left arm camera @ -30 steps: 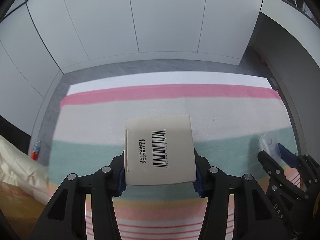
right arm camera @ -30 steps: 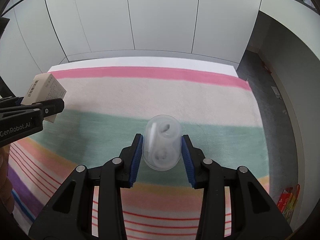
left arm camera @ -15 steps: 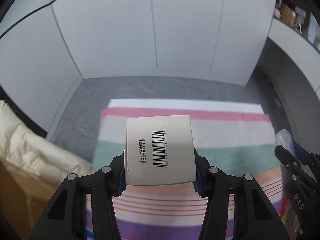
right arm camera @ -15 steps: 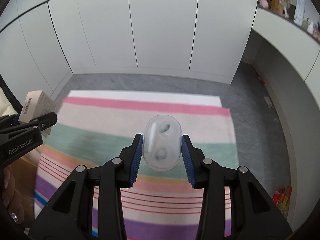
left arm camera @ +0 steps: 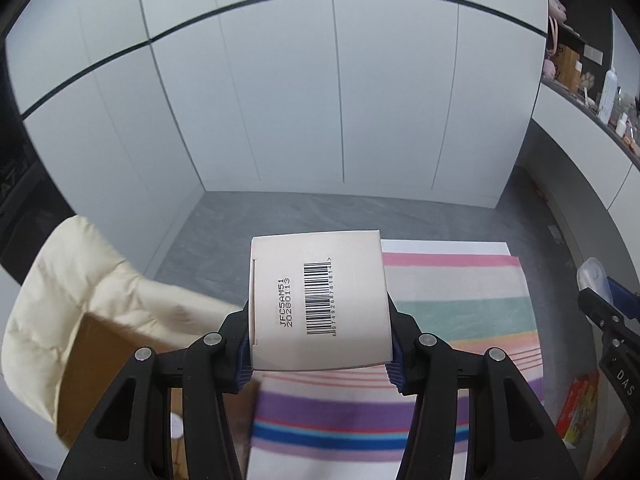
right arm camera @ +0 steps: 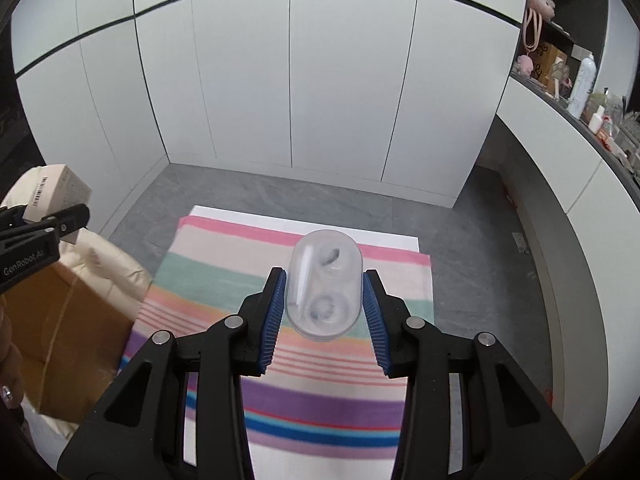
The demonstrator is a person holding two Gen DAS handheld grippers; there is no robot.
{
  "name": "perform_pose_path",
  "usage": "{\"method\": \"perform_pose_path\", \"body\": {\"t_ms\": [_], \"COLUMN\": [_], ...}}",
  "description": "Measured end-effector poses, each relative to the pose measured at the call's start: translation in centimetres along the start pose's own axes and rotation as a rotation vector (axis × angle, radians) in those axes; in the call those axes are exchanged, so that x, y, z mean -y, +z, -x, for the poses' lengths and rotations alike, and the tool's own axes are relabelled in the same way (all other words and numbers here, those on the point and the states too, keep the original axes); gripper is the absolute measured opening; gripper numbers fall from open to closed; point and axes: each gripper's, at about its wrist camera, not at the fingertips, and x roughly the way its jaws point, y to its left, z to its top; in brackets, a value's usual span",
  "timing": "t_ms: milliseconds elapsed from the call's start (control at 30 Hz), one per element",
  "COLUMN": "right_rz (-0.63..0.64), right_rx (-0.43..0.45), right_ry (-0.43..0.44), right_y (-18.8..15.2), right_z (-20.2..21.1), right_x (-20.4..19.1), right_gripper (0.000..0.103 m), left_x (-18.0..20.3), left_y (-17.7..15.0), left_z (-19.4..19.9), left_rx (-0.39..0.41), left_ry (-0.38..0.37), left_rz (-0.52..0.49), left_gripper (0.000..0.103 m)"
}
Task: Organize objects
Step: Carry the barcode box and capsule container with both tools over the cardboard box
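My left gripper (left arm camera: 320, 344) is shut on a small white carton (left arm camera: 318, 300) with a barcode, held high above the striped mat (left arm camera: 452, 292). In the right wrist view, the right gripper (right arm camera: 324, 308) is shut on a clear oval plastic case (right arm camera: 325, 290) with two round wells inside, also well above the striped mat (right arm camera: 280, 344). The left gripper (right arm camera: 56, 224) and its carton (right arm camera: 52, 188) show at the left edge of that view. The right gripper's finger (left arm camera: 608, 320) and the case's tip (left arm camera: 594, 274) show at the right edge of the left wrist view.
A brown cardboard box (right arm camera: 60, 344) and a cream padded cushion (left arm camera: 72, 276) lie left of the mat on the grey floor (right arm camera: 320, 200). White cupboard doors (right arm camera: 320, 80) stand behind. A curved white counter (right arm camera: 560, 152) with bottles runs along the right. A colourful packet (left arm camera: 576, 412) lies right of the mat.
Both grippers have risen far above the mat, each keeping its object. The mat now looks smaller, and the floor, box and cushion have come into view.
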Motion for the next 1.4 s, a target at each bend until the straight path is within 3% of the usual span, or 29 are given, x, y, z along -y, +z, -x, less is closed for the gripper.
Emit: {"method": "perform_pose_path", "body": {"t_ms": [367,800,1133,1300,1400], "right_rz": [0.009,-0.013,-0.007,-0.037,-0.049], "right_rx": [0.014,-0.002,-0.063,-0.087,-0.090], "right_ry": [0.023,0.041,0.095,0.097,0.088], "right_y": [-3.4,-10.8,-19.2,-20.7,-20.7], "right_z": [5.6,9.0,11.3,11.4,11.2], "right_x": [-1.7,-1.8,-1.7,-0.7,-0.4], "right_gripper": [0.040,0.040,0.040,0.040,0.040], "left_x": [-2.3,-1.6,-3.3,-3.1,-3.3], "left_y": [-4.7,-11.9,-18.3,-19.3,-19.4], "left_z": [5.1,9.1,9.9,9.8,9.5], "left_rx": [-0.003,0.016,-0.052,-0.038,-0.052], "left_ry": [-0.029,-0.075,-0.074,-0.012,-0.026], "left_rz": [0.022,0.029,0.060,0.033,0.039], "left_gripper": [0.053,0.053,0.053,0.053,0.053]}}
